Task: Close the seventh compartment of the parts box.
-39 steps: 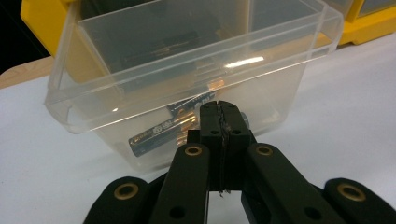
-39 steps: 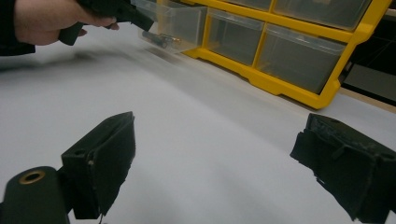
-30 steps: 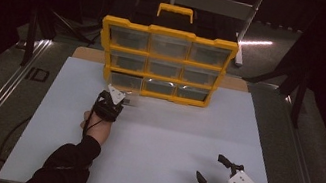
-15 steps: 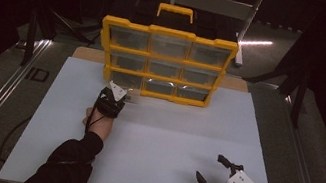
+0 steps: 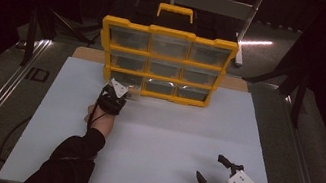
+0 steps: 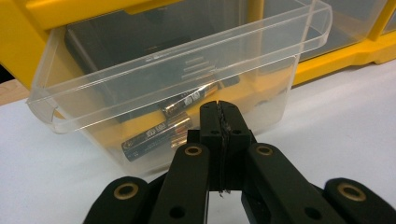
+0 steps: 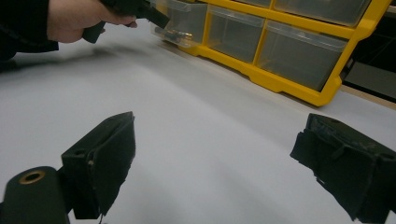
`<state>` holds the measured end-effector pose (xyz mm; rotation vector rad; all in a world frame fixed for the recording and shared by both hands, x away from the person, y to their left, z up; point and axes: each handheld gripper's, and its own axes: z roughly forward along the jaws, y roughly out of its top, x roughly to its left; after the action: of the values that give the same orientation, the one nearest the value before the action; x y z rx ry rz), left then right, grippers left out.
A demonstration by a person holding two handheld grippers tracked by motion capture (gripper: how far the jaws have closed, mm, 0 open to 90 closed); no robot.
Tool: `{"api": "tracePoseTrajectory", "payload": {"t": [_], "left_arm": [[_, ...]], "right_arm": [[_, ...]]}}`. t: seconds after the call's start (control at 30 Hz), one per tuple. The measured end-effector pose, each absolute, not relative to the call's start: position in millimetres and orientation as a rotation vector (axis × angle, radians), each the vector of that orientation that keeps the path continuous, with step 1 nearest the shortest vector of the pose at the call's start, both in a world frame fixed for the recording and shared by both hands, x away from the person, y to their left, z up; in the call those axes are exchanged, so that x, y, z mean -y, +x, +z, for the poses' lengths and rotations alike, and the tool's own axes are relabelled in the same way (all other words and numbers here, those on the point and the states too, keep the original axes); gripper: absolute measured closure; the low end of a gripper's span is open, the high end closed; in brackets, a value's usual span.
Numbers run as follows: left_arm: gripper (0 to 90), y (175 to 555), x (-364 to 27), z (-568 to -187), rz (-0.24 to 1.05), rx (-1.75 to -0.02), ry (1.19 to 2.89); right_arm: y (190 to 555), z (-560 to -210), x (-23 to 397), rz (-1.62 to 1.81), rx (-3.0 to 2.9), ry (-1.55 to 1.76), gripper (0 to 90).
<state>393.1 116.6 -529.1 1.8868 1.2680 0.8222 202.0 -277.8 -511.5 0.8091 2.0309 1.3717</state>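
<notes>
Hand (image 5: 97,114) outstretched, jaws seemingly closed at drawer (image 6: 177,88).

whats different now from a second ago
The left gripper has edged a little toward the organizer and now sits shut at the front of the pulled-out clear drawer holding batteries. The right gripper stayed open and parked at the near edge; nothing was picked up or released.
</notes>
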Motion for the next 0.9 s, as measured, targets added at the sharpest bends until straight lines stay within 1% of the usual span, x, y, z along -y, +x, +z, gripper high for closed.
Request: {"api": "tracePoseTrajectory", "payload": {"t": [0.9], "left_arm": [[88.3,413.8,-115.5,-527.9,0.842,-1.286,1.890]], "right_arm": [[202.2,-511.9,279.0,1.369,-2.029,0.813,10.4]]}}
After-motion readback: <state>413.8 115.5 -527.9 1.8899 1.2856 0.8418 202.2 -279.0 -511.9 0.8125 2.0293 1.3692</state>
